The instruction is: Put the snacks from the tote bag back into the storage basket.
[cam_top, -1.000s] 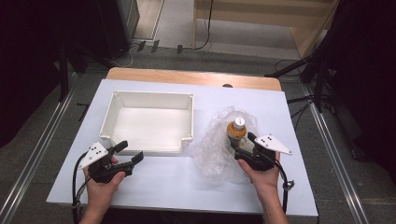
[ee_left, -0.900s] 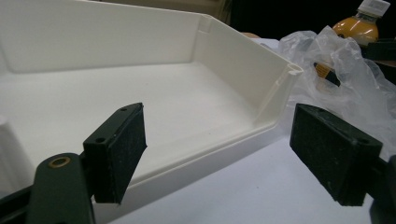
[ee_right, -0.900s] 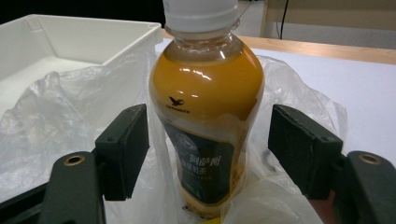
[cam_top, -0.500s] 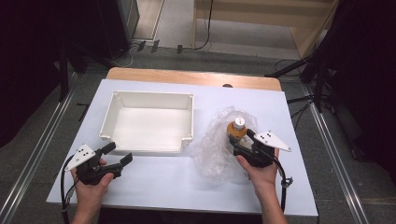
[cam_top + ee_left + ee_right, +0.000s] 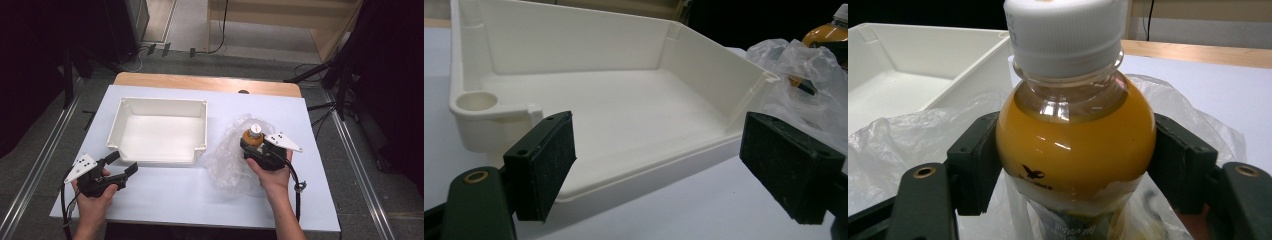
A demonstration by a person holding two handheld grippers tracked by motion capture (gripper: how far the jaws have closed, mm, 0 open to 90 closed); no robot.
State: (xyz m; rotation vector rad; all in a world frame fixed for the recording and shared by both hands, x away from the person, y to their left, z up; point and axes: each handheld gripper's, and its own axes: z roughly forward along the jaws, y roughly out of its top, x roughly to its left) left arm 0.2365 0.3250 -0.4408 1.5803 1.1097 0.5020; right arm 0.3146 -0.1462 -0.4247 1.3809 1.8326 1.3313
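The left gripper (image 5: pixel 127 170) sits low over the near left part of the table (image 5: pixel 310 120), held in a hand (image 5: pixel 95 197) that comes in from the near edge. Its jaws stand apart with nothing between them, and they have just been opening a little further. In the left gripper view the two black pads (image 5: pixel 544 160) frame bare table and, just ahead of them, the near wall of the tray (image 5: pixel 634 175). The tray is white, shallow and open, with a low notch in that near wall and a small round well at its corner, which lies ahead and to the left of the left pad. From above, the tray (image 5: pixel 125 107) lies ahead of this gripper and a little to its right, close but not touching.

To the right of the tray lies a crumpled clear bag (image 5: pixel 227 165), just beside the tray's corner. The right gripper (image 5: pixel 252 148) is on top of it, in the other hand (image 5: pixel 274 177). Its jaws are clamped on the bottle (image 5: pixel 254 136), one pad (image 5: pixel 975 160) on each side of the round shoulder. The bottle (image 5: pixel 1073 145) stands upright between them, full of orange drink, with a white cap (image 5: pixel 1065 27) above the jaws. The bag (image 5: pixel 903 145) spreads below and around the jaws on both sides, and some of its film wraps the bottle's lower part.
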